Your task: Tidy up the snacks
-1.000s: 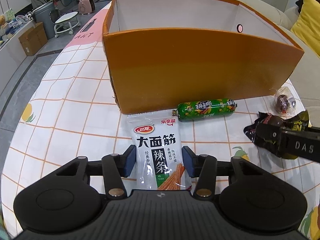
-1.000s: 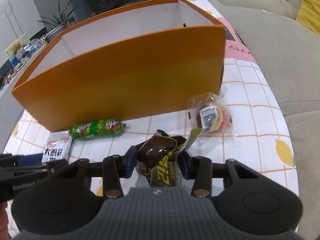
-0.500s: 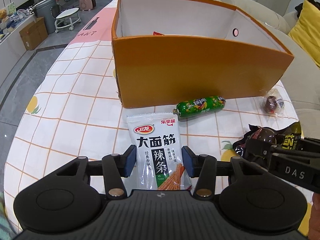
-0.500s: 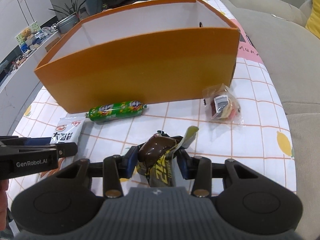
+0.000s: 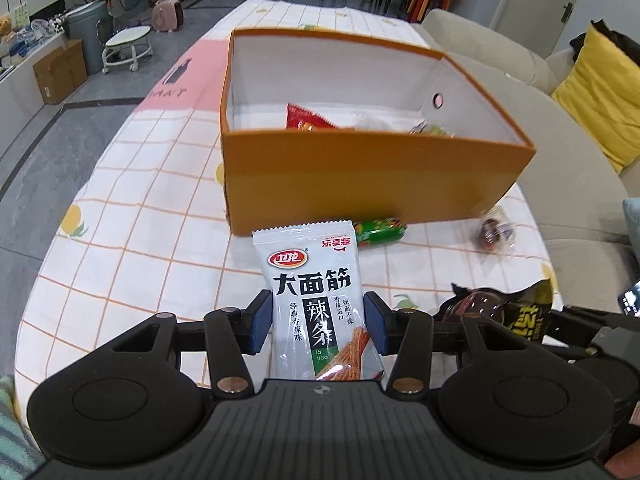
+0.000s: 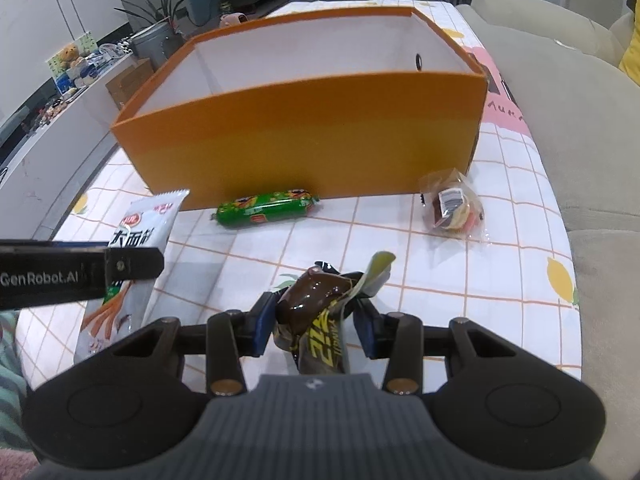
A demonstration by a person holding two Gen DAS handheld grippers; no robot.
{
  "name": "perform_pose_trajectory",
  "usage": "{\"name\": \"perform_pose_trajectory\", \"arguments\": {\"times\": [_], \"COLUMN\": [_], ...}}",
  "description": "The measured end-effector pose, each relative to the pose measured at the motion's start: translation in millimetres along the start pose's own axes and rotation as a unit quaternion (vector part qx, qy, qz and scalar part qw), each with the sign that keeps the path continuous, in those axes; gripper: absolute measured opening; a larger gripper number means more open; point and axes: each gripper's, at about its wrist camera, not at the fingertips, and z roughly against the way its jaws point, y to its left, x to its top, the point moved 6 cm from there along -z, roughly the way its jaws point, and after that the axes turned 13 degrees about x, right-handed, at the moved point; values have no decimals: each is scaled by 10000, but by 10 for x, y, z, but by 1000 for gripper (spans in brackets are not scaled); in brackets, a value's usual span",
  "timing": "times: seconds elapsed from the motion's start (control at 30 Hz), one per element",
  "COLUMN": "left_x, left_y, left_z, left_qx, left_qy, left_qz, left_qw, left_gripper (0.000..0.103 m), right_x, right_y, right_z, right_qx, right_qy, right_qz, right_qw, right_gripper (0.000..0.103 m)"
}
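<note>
Here the left gripper (image 5: 316, 322) clamps a white spicy-strip packet (image 5: 316, 300), while the right gripper (image 6: 314, 328) pinches a dark crumpled packet (image 6: 316, 320). Ahead of both stands the orange box (image 6: 304, 140); a green sausage (image 6: 266, 208) and clear-wrapped snack (image 6: 452, 208) lie between.

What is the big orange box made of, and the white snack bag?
Orange box: looks like stiff cardboard, matte orange outside, white inside, with thin straight walls. White snack bag: probably glossy plastic film, with shiny glare and a crimped top edge.
</note>
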Motion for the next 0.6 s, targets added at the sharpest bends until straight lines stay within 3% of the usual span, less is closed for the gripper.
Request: {"name": "perform_pose_trajectory", "arguments": {"times": [0.6], "left_x": [313], "left_y": [-29], "left_z": [408], "left_qx": [-156], "left_qy": [-530], "left_qz": [50], "left_qw": [9985], "left_gripper": [55], "right_x": [165], "right_y": [172], "right_z": [388], "right_qx": [59], "right_qy": [-326], "right_qz": [171], "right_qw": [9993], "right_gripper": [40]}}
